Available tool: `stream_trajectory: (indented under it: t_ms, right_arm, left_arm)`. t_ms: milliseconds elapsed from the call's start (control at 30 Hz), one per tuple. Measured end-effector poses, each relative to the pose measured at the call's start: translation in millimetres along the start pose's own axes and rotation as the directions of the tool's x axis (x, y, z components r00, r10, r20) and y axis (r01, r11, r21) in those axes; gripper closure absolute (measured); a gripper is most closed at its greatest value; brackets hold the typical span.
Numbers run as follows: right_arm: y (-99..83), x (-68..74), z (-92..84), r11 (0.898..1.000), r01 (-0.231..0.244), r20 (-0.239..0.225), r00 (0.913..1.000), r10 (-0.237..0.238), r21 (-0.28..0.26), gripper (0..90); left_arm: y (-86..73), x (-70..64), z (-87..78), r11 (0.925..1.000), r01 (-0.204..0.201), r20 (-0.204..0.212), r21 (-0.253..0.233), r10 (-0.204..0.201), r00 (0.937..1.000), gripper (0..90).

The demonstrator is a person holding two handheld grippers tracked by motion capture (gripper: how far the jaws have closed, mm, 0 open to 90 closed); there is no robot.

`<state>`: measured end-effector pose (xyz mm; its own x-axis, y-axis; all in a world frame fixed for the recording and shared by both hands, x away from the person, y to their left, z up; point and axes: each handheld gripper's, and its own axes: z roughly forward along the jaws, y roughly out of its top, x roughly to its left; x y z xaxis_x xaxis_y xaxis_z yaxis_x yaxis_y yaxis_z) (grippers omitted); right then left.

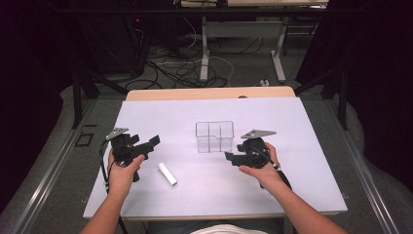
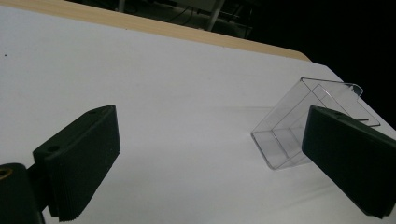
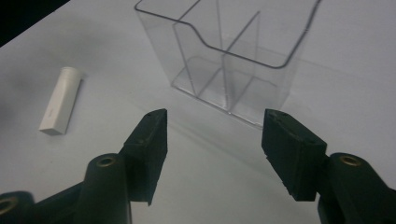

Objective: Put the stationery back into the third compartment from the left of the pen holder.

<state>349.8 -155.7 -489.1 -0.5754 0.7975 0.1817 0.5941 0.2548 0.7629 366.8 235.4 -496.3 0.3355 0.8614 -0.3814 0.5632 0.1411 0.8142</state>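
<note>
Table status: your left gripper [image 1: 155,142] hangs over the left part of the white table [image 1: 146,117], held in your left hand [image 1: 122,171], jaws spread wide with nothing between them. In the left gripper view the two black pads stand far apart at the frame's edges, and the clear plastic organizer [image 2: 299,130] shows beyond them, partly behind the right-hand pad.

Your right gripper [image 1: 229,157] sits just in front and to the right of the clear plastic organizer [image 1: 215,136] in the high view, gripped by your right hand [image 1: 263,168]. Its jaws stand partly apart, pinching nothing; bare table shows in the gap in the right gripper view. They point toward the organizer [image 3: 224,60], which stands upright near the table's middle, its inner dividers splitting it into compartments; all look empty.

White tube [image 1: 167,174]: lies flat on the table between your two hands, nearer the left one, apart from both grippers and well apart from the organizer. In the right gripper view the tube [image 3: 60,100] lies to the left of the organizer, untouched.
</note>
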Motion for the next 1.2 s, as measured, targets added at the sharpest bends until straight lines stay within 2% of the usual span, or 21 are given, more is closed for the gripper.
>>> stream_trajectory:
  t_ms: [33, 133, 233, 400, 500, 533, 567, 600, 633, 700, 733, 767, 800, 833, 867, 900, 933, 1033, 1100, 1133, 1200]
  right_arm:
    - [1.2, 3.1, 2.1, 1.000, 0.015, -0.003, 0.9999, -0.015, 0.011, 42.4]
    - [4.2, 13.0, 10.8, 0.999, 0.008, -0.038, 0.9993, -0.006, 0.044, 44.8]
    - [9.3, 22.2, 17.2, 0.995, 0.007, -0.050, 0.9987, -0.002, 0.096, 47.5]
    - [15.2, 33.7, 26.2, 0.990, 0.011, -0.072, 0.9974, -0.001, 0.144, 49.3]
    - [18.6, 42.7, 33.7, 0.980, 0.021, -0.078, 0.9970, -0.006, 0.197, 49.4]
    - [19.2, 45.3, 36.9, 0.980, 0.026, -0.082, 0.9966, -0.010, 0.199, 49.3]
    - [21.7, 47.7, 37.4, 0.971, 0.036, -0.074, 0.9971, -0.019, 0.236, 49.1]
    - [22.1, 50.2, 41.0, 0.973, 0.037, -0.069, 0.9973, -0.022, 0.226, 49.0]
    - [23.3, 51.7, 43.2, 0.970, 0.045, -0.064, 0.9975, -0.031, 0.239, 49.1]
    - [26.1, 57.3, 46.8, 0.958, 0.000, -0.051, 0.9986, 0.015, 0.285, 49.2]
    - [26.4, 58.1, 48.9, 0.958, 0.020, -0.065, 0.9979, -0.001, 0.285, 49.4]
    - [26.5, 61.9, 50.8, 0.957, -0.001, -0.054, 0.9984, 0.017, 0.289, 51.2]
    - [25.8, 63.5, 53.1, 0.958, 0.017, -0.062, 0.9981, 0.000, 0.285, 52.9]
    - [24.9, 66.4, 55.7, 0.959, 0.019, -0.069, 0.9977, 0.000, 0.284, 53.2]
    - [24.4, 70.0, 57.9, 0.955, 0.017, -0.064, 0.9979, 0.002, 0.297, 53.7]
    - [21.6, 73.3, 63.1, 0.965, 0.024, -0.076, 0.9971, -0.004, 0.261, 53.8]
    - [22.7, 77.7, 62.8, 0.949, 0.028, -0.068, 0.9976, -0.006, 0.314, 54.5]
    - [22.0, 86.8, 68.4, 0.948, 0.065, -0.092, 0.9950, -0.038, 0.311, 54.8]
    - [22.1, 92.4, 71.7, 0.950, 0.055, -0.091, 0.9954, -0.029, 0.307, 54.8]
    - [21.8, 93.3, 73.3, 0.950, 0.069, -0.101, 0.9940, -0.040, 0.306, 54.9]
    - [21.0, 97.0, 77.6, 0.947, 0.061, -0.103, 0.9943, -0.030, 0.314, 55.0]
  left_arm:
    - [-0.1, 0.0, 0.3, 1.0000, 0.000, 0.001, 0.000, 0.000, 1.0000, 4.4]
    - [-0.8, 1.0, 1.5, 1.0000, -0.001, 0.000, 0.005, 0.001, 1.0000, 5.0]
    - [-2.4, 1.0, 4.0, 1.0000, 0.006, 0.004, 0.006, -0.006, 1.0000, 5.8]
    - [-3.4, -1.2, 5.6, 0.9995, -0.010, 0.008, 0.030, 0.010, 0.9999, 6.7]
    - [-4.0, -1.8, 6.7, 0.9996, -0.014, 0.007, 0.026, 0.013, 0.9999, 7.2]
    - [-3.8, -1.6, 6.5, 0.9993, -0.015, 0.006, 0.034, 0.015, 0.9999, 7.4]
    - [-3.8, -1.6, 6.6, 0.9992, -0.013, 0.005, 0.037, 0.013, 0.9999, 7.5]
    - [-4.2, -2.0, 7.3, 0.9995, -0.006, 0.002, 0.031, 0.006, 1.0000, 7.8]
    - [-4.4, -2.1, 7.7, 0.9996, -0.002, 0.001, 0.028, 0.002, 1.0000, 8.0]
    - [-4.2, -1.8, 7.5, 0.9994, -0.002, -0.002, 0.036, 0.002, 1.0000, 8.3]
    - [-4.4, -1.6, 7.6, 0.9994, -0.003, -0.004, 0.035, 0.003, 1.0000, 8.4]
    - [-4.6, -1.5, 7.9, 0.9996, -0.004, -0.006, 0.030, 0.004, 1.0000, 8.6]
    - [-4.3, -0.4, 7.6, 0.9993, -0.015, -0.005, 0.035, 0.015, 0.9999, 8.7]
    - [-4.6, -0.5, 7.9, 0.9994, -0.007, -0.004, 0.033, 0.007, 1.0000, 8.8]
    - [-4.6, -0.3, 8.1, 0.9994, -0.006, -0.007, 0.035, 0.006, 1.0000, 8.9]
    - [-4.7, -0.1, 8.2, 0.9994, -0.006, -0.007, 0.035, 0.006, 1.0000, 9.0]
    - [-4.8, -0.5, 8.3, 0.9994, 0.000, -0.010, 0.034, 0.000, 0.9999, 9.2]
    - [-4.4, 0.0, 8.1, 0.9994, -0.003, -0.011, 0.034, 0.004, 0.9999, 9.4]
    - [-4.2, 0.7, 7.5, 0.9992, -0.005, -0.012, 0.041, 0.005, 0.9999, 9.5]
    - [-4.1, 1.3, 7.4, 0.9991, -0.008, -0.011, 0.042, 0.009, 0.9999, 9.6]
    - [-4.3, 2.0, 7.5, 0.9991, -0.007, -0.015, 0.041, 0.008, 0.9999, 9.8]
